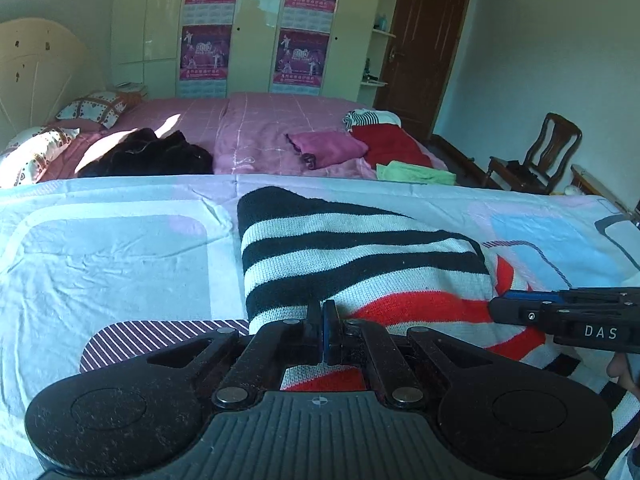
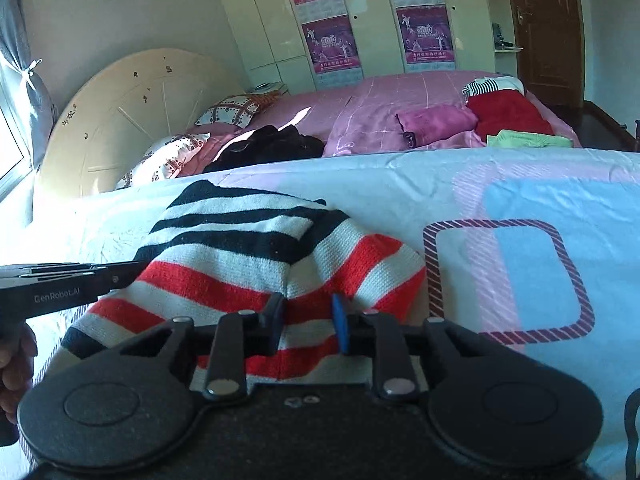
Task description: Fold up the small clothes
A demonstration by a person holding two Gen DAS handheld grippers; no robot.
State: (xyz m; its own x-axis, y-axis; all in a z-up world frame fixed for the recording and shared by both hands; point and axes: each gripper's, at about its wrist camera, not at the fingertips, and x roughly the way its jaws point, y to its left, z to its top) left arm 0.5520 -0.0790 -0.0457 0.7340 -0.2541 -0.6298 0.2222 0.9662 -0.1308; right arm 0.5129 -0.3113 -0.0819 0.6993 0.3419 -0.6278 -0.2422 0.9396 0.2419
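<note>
1. A bed (image 1: 256,128) with a pink cover fills the far side of the room; on it lie a dark garment (image 1: 148,154), a folded magenta cloth (image 1: 326,148), a red cloth (image 1: 392,144) and a green cloth (image 1: 416,172).
2. In front lies a pale blue patterned sheet (image 1: 100,256), wrinkled in places.
3. The striped sweater (image 1: 352,256) — black, white and red bands — rests on the sheet, partly folded over itself.
4. The left gripper (image 1: 323,312) has its jaws together at the sweater's near edge; whether fabric is pinched between them is hard to tell.
5. The right gripper (image 2: 307,316) has its jaws apart — red-and-white fabric lies between them; the pads seem not to press it.
</note>
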